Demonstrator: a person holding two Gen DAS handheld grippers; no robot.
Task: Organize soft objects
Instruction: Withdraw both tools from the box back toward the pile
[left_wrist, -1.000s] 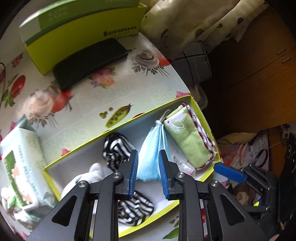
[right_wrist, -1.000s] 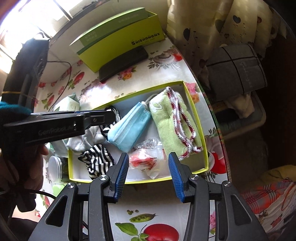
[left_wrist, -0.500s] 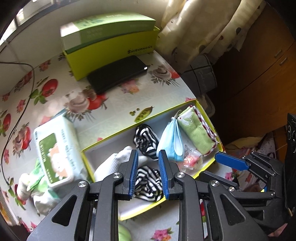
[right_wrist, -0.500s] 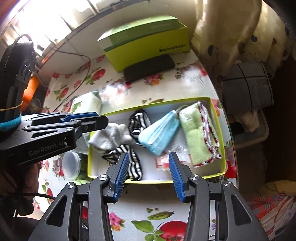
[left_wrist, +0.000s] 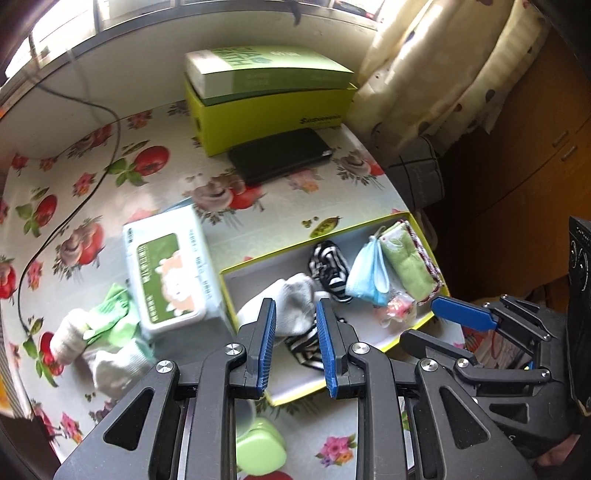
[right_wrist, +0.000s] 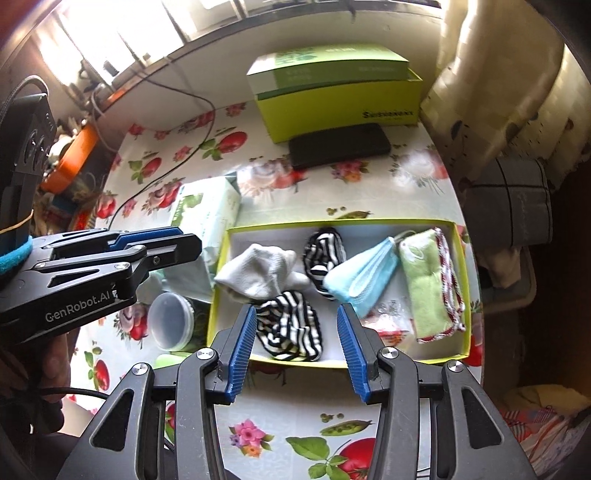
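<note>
On left gripper (right_wrist: 173, 243) body, white "GenRobot.AI" lettering; jaws apart.

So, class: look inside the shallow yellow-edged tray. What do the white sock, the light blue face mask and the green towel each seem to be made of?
White sock: knitted fabric, matte, with a fine ribbed texture. Light blue face mask: probably thin non-woven sheet, smooth, pleated, with an ear loop. Green towel: looks like soft fuzzy terry cloth, with red-and-white stitched edging. All lie in the tray.

In the tray (right_wrist: 466, 295): sock (right_wrist: 258, 275) left, mask (right_wrist: 360, 277) middle, towel (right_wrist: 428, 291) right
</note>
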